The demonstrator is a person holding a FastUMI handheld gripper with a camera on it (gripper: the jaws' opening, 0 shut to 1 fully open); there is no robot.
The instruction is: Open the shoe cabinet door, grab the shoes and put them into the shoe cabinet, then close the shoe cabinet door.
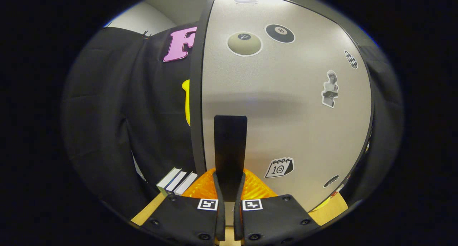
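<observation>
The shoe cabinet door point(286, 106), pale and dotted with stickers point(280, 33), stands directly ahead of the gripper point(229, 183). Its dark upright handle point(230, 145) sits pinched between the two fingers, both pressing it. Books point(177, 181) lie beside the door's left edge on the wooden table point(145, 212).

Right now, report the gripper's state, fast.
Gripper: shut on the black door handle of the shoe cabinet door.

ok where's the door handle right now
In the gripper view the black handle stands upright on the grey cabinet door, near its left edge, pinched between the fingers of the hand-held gripper.
</observation>
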